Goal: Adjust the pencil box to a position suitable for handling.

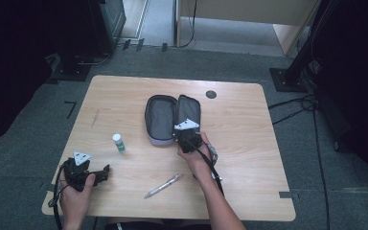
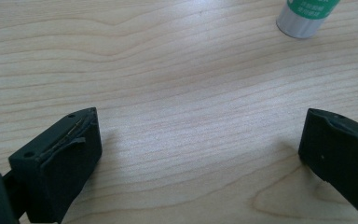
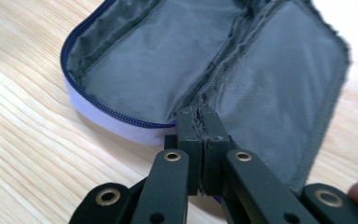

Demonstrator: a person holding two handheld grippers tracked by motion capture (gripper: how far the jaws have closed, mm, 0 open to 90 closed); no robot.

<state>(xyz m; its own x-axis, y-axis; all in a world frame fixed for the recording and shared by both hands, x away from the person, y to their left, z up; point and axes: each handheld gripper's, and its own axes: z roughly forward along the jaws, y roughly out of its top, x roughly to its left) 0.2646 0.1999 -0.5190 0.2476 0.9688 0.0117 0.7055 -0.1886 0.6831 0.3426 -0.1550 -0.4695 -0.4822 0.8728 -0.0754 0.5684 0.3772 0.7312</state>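
An open pencil case [image 1: 162, 115] with grey lining and a pale lilac shell lies spread flat at the table's middle. My right gripper [image 1: 188, 139] is at its near edge. In the right gripper view the jaws are pressed together on the case's centre seam [image 3: 200, 116], where the two halves [image 3: 144, 70] meet. My left gripper [image 1: 103, 172] rests low at the front left of the table, jaws wide apart with bare wood between them [image 2: 200, 135].
A white glue stick with a green label [image 1: 119, 143] [image 2: 307, 16] stands left of the case. A silver pen [image 1: 164, 186] lies near the front edge. The wooden table [image 1: 249, 143] has a round cable hole [image 1: 211, 94] at the back.
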